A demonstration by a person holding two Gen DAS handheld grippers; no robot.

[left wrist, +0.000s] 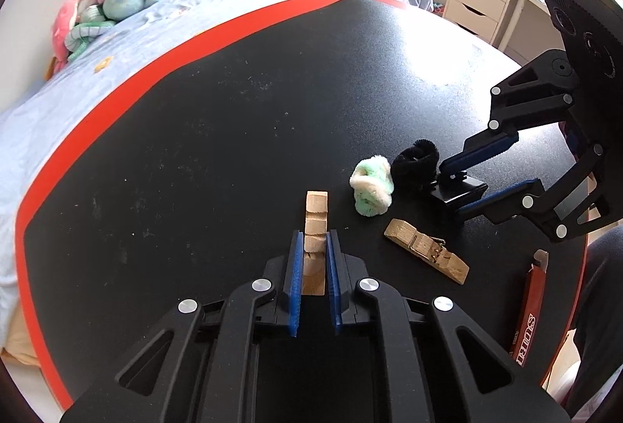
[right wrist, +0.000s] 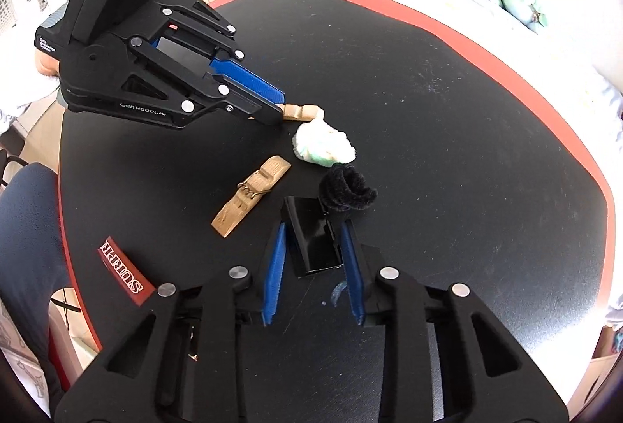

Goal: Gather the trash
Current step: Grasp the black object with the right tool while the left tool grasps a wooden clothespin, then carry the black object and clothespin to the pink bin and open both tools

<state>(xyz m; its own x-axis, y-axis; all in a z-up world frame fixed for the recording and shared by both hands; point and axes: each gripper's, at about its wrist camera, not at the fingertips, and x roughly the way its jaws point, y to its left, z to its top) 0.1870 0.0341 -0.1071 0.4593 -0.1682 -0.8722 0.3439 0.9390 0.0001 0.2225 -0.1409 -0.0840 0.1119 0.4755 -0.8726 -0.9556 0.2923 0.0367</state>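
Wooden clothespin half [left wrist: 314, 228]: lying on the desk [left wrist: 194, 150], pinched between the left gripper [left wrist: 314, 251] pads.
Black clip [right wrist: 313, 236]: sitting between the right gripper [right wrist: 311, 244] fingers, which are spread wide around it.
Black scrunchie [right wrist: 346, 189]: touching the clip at 12 o'clock.
Green-white scrunchie [right wrist: 323, 144]: lying at 11 o'clock of the black one.
Whole clothespin [right wrist: 251, 195]: resting at 9 o'clock of the clip.
Red box [right wrist: 124, 269]: lying at the desk edge, 8 o'clock.
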